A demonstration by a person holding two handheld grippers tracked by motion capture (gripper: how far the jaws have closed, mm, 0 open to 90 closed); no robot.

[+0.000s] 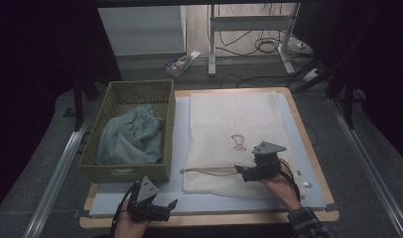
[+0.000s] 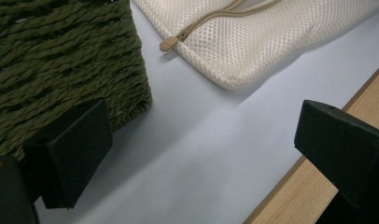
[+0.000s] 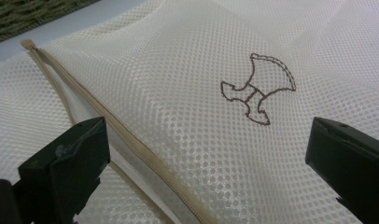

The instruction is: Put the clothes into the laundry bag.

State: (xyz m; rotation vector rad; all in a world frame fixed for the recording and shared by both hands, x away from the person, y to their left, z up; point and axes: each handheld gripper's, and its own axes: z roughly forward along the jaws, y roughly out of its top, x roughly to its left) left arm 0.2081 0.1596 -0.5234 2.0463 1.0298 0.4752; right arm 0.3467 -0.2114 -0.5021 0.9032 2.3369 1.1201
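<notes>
Over the mesh laundry bag [image 1: 234, 134], the right gripper [image 1: 245, 172] hovers by its zipper [image 3: 131, 144], jaws apart; the left gripper [image 1: 167, 206], jaws apart, waits beside the basket [image 1: 124, 172].

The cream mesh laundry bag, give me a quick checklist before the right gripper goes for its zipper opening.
1. Right gripper open: ok, its jaws stand wide apart over the mesh.
2. Cream mesh laundry bag lying flat on the pale blue mat: ok.
3. Tan zipper within the right gripper's line: ok, it runs up past the left-hand jaw in the right gripper view.
4. Zipper open enough to load: cannot tell, a narrow gap shows beside it.
5. Left gripper free to help: ok, open and holding nothing, near the table's front edge.
6. Light blue denim garment ready in the olive woven basket: ok, bunched inside.
</notes>
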